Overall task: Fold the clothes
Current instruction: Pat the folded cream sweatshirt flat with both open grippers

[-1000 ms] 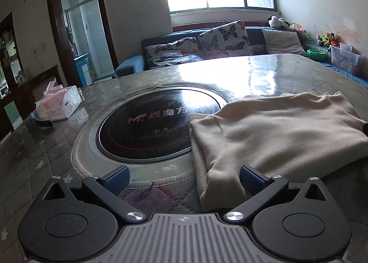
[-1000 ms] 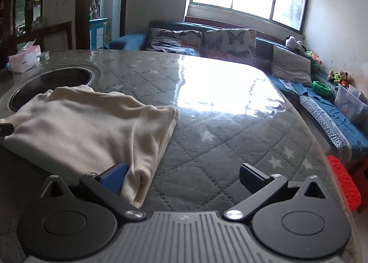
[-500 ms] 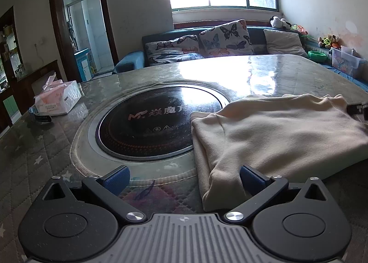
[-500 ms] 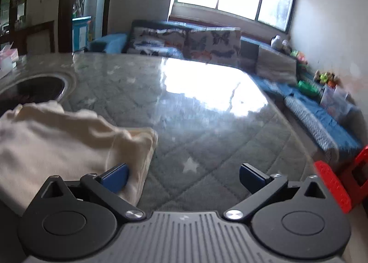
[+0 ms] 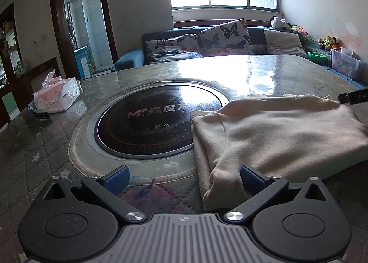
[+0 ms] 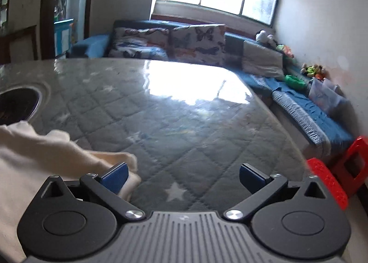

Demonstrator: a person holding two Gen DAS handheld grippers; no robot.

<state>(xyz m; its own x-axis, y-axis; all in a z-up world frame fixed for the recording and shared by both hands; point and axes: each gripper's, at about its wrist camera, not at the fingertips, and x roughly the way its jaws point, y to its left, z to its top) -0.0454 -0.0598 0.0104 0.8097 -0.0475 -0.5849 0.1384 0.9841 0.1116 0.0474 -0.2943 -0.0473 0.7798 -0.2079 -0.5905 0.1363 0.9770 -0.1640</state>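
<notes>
While the cream garment (image 5: 276, 134) lies folded flat on the quilted table (image 5: 41, 148), its near-left corner sits between the wide-spread blue fingers of the left gripper (image 5: 184, 176), which grips nothing. In the right wrist view the right gripper (image 6: 182, 174) is also wide open and empty, its left finger (image 6: 115, 176) over the garment's right corner (image 6: 69, 157). The garment's left edge overlaps the rim of the round black cooktop (image 5: 147, 122). A tissue box (image 5: 57, 95) stands well apart at far left. The table to the right and far side is bare up to the sofa (image 6: 207, 46). Compared with a second ago, the right gripper has swung rightward, so less garment shows; the left view barely differs.
</notes>
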